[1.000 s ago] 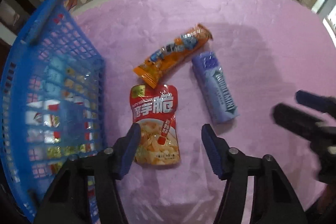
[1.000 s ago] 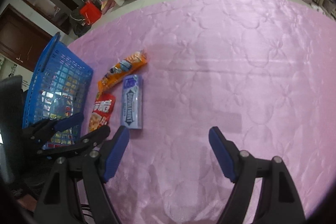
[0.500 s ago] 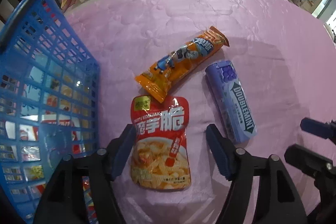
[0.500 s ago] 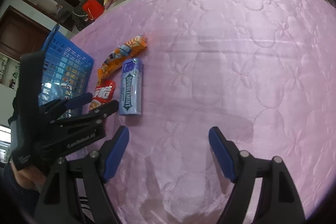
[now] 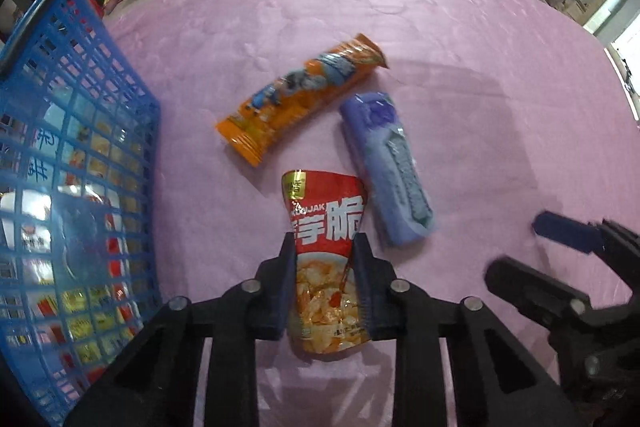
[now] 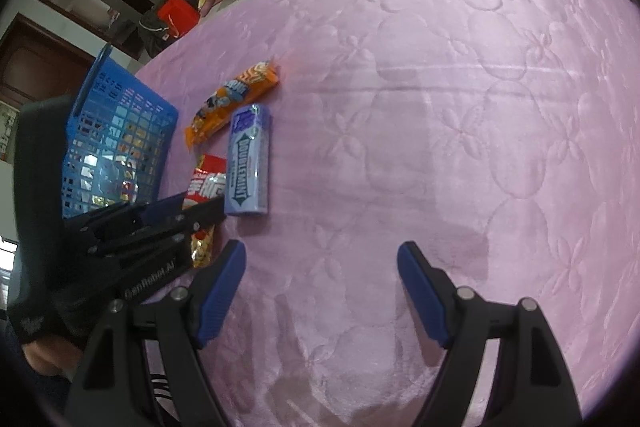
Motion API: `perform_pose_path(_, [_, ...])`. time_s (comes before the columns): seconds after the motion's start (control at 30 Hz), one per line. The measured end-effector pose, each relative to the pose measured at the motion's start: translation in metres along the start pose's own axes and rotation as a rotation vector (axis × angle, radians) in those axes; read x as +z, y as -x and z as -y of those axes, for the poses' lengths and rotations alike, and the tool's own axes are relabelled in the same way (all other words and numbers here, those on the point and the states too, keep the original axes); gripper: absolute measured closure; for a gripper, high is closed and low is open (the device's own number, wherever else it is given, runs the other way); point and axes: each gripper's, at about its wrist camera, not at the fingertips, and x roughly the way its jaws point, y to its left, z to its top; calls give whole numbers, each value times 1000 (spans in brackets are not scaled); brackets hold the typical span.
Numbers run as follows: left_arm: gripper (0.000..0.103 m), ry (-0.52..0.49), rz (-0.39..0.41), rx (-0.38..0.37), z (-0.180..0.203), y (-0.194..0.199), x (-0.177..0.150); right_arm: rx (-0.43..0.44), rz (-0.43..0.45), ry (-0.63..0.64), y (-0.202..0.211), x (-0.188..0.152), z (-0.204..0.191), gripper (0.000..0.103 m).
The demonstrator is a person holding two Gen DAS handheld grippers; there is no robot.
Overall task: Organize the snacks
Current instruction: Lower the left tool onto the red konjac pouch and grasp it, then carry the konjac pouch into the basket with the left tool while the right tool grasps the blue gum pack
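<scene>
Fingers of the left gripper (image 5: pixel 325 283) press both sides of the red snack pouch (image 5: pixel 326 227), its lower half partly hidden behind them; print on the purple gum pack (image 5: pixel 386 167) just beside it is blurred, and the orange snack bar (image 5: pixel 300 99) lies above. Basket contents show only through the blue basket (image 5: pixel 120 131) mesh. From the right wrist, the right gripper (image 6: pixel 320 291) has its fingers spread wide, holding nothing above the pink quilted bed cover (image 6: pixel 460 107); the left gripper (image 6: pixel 188 211) covers most of the pouch (image 6: pixel 206 179).
</scene>
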Motion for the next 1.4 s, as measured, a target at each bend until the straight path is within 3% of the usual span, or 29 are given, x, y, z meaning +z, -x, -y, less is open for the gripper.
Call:
perform_pose_path(0.17, [80, -26, 23, -11, 2, 5, -6, -8, 3, 9, 3, 0, -2, 21])
perform_pose_path(0.37, [80, -38, 119, -41, 1, 48, -5, -26, 72, 19, 24, 4, -21, 21])
perform_pose_path(0.47, [80, -48, 164, -40, -5, 70, -5, -12, 61, 6, 27, 12, -28, 21])
perform_pose_path(0.5, [80, -46, 182, -39, -3, 80, -20, -30, 59, 7, 28, 15, -31, 21])
perform_pose_path(0.6, [80, -30, 225, -46, -12, 105, -26, -71, 51, 14, 27, 25, -42, 21])
perform_pose_path(0.77, [80, 24, 297, -26, -32, 146, -27, -45, 15, 5, 11, 38, -53, 21])
perform_pose_path(0.83, [80, 30, 325, -23, -47, 155, -29, -97, 16, 9, 3, 42, -59, 21])
perform_pose_path(1.0, [80, 75, 347, 4, -89, 168, -38, -122, -10, 14, -20, 51, -76, 21])
perform_pose_path(1.13, [80, 101, 338, 12, -112, 177, -50, -156, -26, 34, -32, 51, -89, 37])
perform_pose_path(1.4, [80, 119, 279, 35, -141, 183, -72, -267, -78, 75, -63, 56, -110, 44])
